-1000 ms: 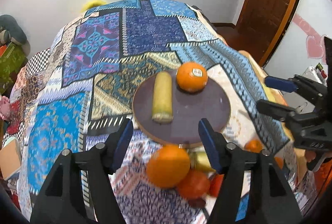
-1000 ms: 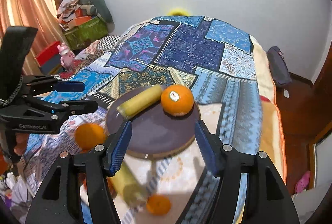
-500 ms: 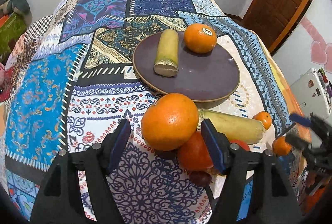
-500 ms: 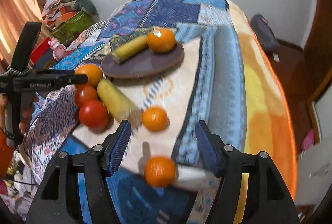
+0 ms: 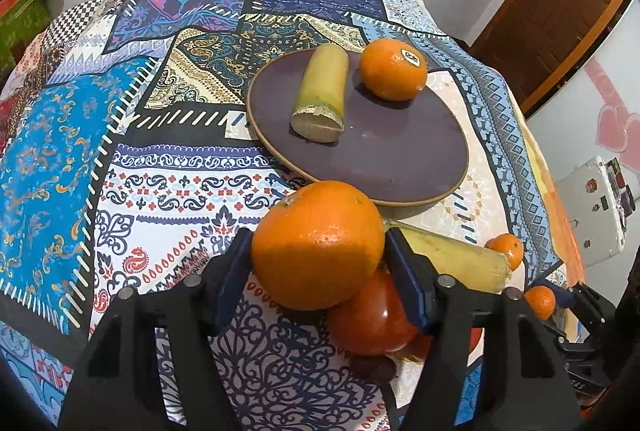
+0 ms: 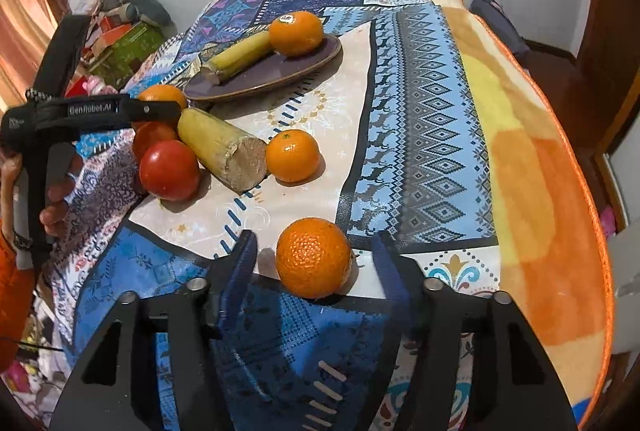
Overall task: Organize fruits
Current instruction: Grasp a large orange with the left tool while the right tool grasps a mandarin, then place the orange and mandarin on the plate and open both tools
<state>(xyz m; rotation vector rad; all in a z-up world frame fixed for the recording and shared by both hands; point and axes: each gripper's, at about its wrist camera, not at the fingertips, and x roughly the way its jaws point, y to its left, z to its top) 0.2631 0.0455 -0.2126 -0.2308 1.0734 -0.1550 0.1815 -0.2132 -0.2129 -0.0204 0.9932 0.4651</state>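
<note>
A dark purple plate (image 5: 400, 167) (image 6: 316, 61) holds a cut sugarcane piece (image 5: 322, 91) and a stickered orange (image 5: 394, 69). My left gripper (image 5: 318, 271) has its blue pads against both sides of a large orange (image 5: 318, 245), which rests beside a red tomato (image 5: 370, 319). My right gripper (image 6: 314, 267) is open around a small orange (image 6: 314, 257) on the cloth, with gaps on both sides. A second sugarcane piece (image 6: 224, 149), two tomatoes (image 6: 170, 169) and another small orange (image 6: 293, 156) lie between.
The patchwork blanket (image 5: 120, 151) covers a bed whose near edge drops off at the right (image 6: 560, 231). A wooden door (image 5: 560, 3) stands at the right. Boxes and clutter (image 6: 128, 39) sit on the floor at the left.
My left gripper has moved forward and closed its pads onto the large orange. My right gripper has lowered and advanced until the small orange sits between its fingers.
</note>
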